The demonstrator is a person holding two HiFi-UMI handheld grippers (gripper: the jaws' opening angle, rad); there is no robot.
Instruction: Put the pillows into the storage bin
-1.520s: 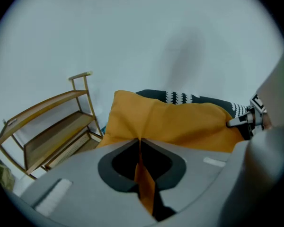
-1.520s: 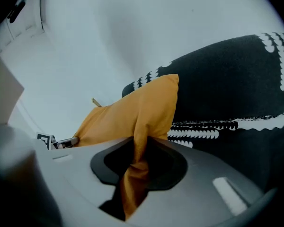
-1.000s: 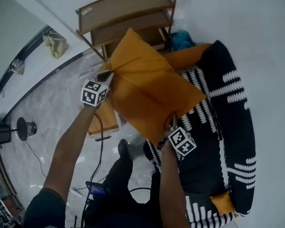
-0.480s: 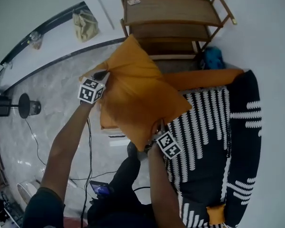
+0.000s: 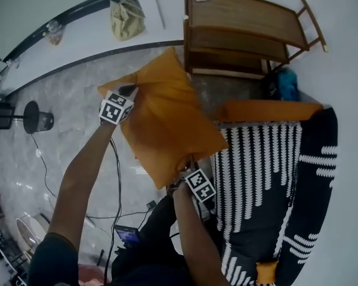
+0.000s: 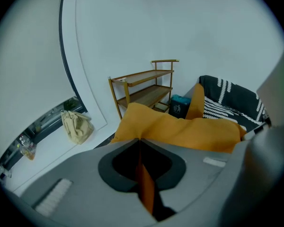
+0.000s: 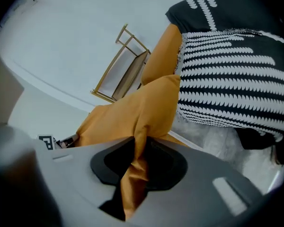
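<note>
An orange pillow [image 5: 167, 121] hangs in the air between my two grippers, over the grey marble floor. My left gripper [image 5: 130, 92] is shut on the pillow's far left corner, whose fabric [image 6: 144, 183] is pinched flat between the jaws. My right gripper [image 5: 190, 170] is shut on the near corner, with a bunched fold of orange cloth [image 7: 135, 174] between its jaws. A second orange pillow [image 5: 268, 110] lies on the black-and-white sofa [image 5: 268, 177] at the right. No storage bin shows in any view.
A wooden shelf rack [image 5: 241, 31] stands against the wall behind the pillow, with a blue bag [image 5: 286, 85] beside it. A beige bag [image 5: 126, 18] sits on the ledge at the back. A black stand [image 5: 33, 119] and cables [image 5: 116, 177] lie on the floor at the left.
Both grippers have carried the pillow away from the sofa to the left, over the floor. The view has swung so the shelf rack now sits right of the pillow.
</note>
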